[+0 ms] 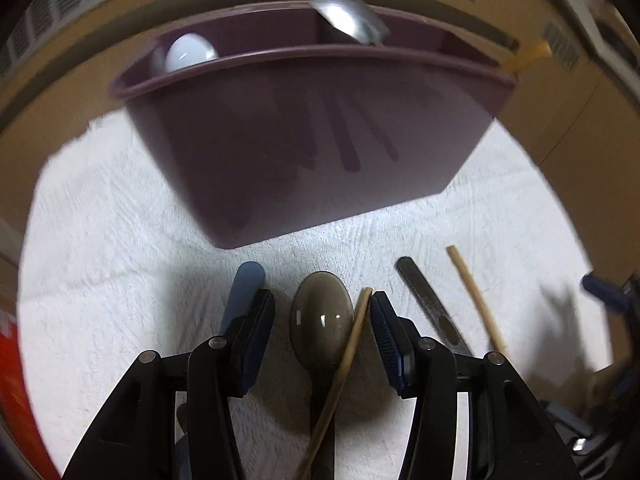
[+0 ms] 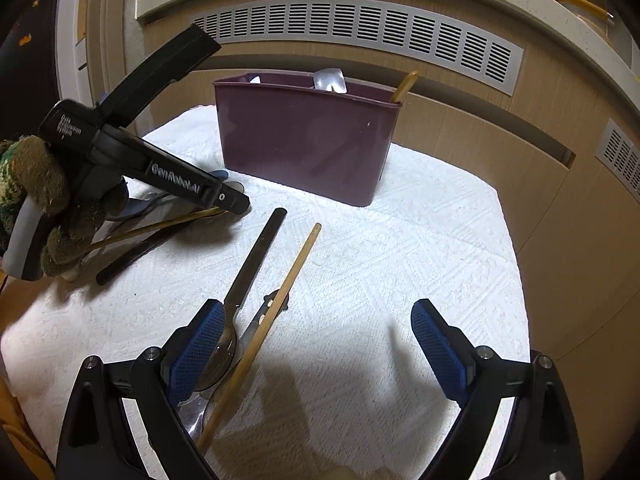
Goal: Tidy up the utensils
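1. Looking along the left hand-held gripper (image 1: 322,320): its jaws stand partly apart, gripping nothing. A dark spoon (image 1: 322,316) and a wooden chopstick (image 1: 348,354) lie on the white cloth (image 1: 120,240) between the fingers; the chopstick tip is just beside the right finger. The purple caddy (image 1: 312,140) stands ahead, holding a metal spoon (image 1: 350,16).
2. From the right wrist, the right hand-held gripper (image 2: 316,344) gapes wide, released. A steel spoon (image 2: 248,276) touches its left finger, crossed by a second chopstick (image 2: 280,300). The caddy stands well ahead.
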Tool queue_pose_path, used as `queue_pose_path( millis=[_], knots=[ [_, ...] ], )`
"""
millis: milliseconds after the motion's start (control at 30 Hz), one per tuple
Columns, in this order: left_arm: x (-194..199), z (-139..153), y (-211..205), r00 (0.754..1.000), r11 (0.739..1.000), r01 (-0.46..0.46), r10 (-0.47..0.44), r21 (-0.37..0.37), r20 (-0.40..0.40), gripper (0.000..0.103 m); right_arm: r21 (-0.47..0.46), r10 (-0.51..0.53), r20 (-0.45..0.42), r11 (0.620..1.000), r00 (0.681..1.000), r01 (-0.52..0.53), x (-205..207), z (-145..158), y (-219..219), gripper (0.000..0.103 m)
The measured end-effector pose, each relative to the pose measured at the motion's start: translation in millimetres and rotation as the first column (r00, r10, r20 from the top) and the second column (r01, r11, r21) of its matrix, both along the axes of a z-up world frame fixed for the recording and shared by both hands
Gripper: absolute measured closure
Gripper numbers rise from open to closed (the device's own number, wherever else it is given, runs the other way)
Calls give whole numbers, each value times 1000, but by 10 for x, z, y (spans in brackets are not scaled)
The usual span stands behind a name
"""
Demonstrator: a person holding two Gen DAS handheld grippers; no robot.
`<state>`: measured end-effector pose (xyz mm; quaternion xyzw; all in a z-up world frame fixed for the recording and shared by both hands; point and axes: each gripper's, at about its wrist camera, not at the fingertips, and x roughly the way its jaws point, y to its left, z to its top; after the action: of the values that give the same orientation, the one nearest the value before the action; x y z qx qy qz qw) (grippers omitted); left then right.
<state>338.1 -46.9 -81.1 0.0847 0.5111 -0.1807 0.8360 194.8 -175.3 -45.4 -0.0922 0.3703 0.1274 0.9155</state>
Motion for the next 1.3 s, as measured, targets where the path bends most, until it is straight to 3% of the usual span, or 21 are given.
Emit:
queue_pose_path(
  millis=[67, 200, 333, 367, 433, 467, 500, 600, 700, 800, 867, 900, 967, 1300],
  knots=[
    [-82, -1, -66, 999, 1000, 13, -14, 26, 39, 71, -2, -5, -4, 1000, 1000, 5, 10, -7, 2, 11],
    [-313, 237, 48, 992, 998, -14, 22, -66, 124, 71, -1, -14, 2, 1000, 1000, 14, 26, 51, 14, 11],
    [-688, 614, 275, 961, 988, -32, 73, -153, 266, 71, 7, 12, 0, 1000, 1000, -12, 152, 125, 103, 12],
    [-753, 682, 335, 953, 985, -39, 87, -169, 289, 71, 11, 23, -12, 1000, 1000, -23, 219, 121, 147, 15],
    [-895, 828, 478, 933, 980, -48, 113, -193, 343, 71, 20, 52, -55, 999, 997, -51, 384, 98, 263, 41],
    [-964, 905, 545, 921, 976, -50, 127, -211, 369, 71, 28, 65, -82, 998, 995, -63, 462, 78, 318, 46],
    [-991, 950, 584, 916, 974, -48, 131, -222, 378, 71, 42, 74, -119, 997, 990, -69, 573, 43, 381, 52],
    [-1035, 1036, 632, 909, 968, -39, 137, -247, 392, 71, 60, 48, -193, 997, 980, -37, 824, -72, 498, 57],
    [-1110, 1051, 708, 903, 963, -36, 146, -267, 403, 71, 46, -2, -230, 999, 973, 13, 989, -176, 567, 65],
    [-1159, 1053, 786, 903, 954, -38, 160, -296, 400, 71, 9, -27, -238, 1000, 971, 30, 1022, -218, 658, 65],
    [-1160, 1041, 805, 903, 950, -42, 169, -310, 394, 71, -4, -18, -237, 1000, 971, 18, 1011, -219, 716, 74],
    [-1161, 1045, 810, 904, 948, -44, 172, -315, 391, 71, -3, -10, -239, 1000, 971, 9, 1004, -218, 734, 87],
    [-1171, 1066, 819, 905, 944, -44, 175, -326, 387, 71, -12, 4, -246, 1000, 969, -7, 976, -205, 773, 92],
    [-1452, 1359, 765, 886, 944, -29, 177, -329, 428, 72, 78, 65, -62, 995, 996, -60, 327, 460, 602, 92]
  ],
)
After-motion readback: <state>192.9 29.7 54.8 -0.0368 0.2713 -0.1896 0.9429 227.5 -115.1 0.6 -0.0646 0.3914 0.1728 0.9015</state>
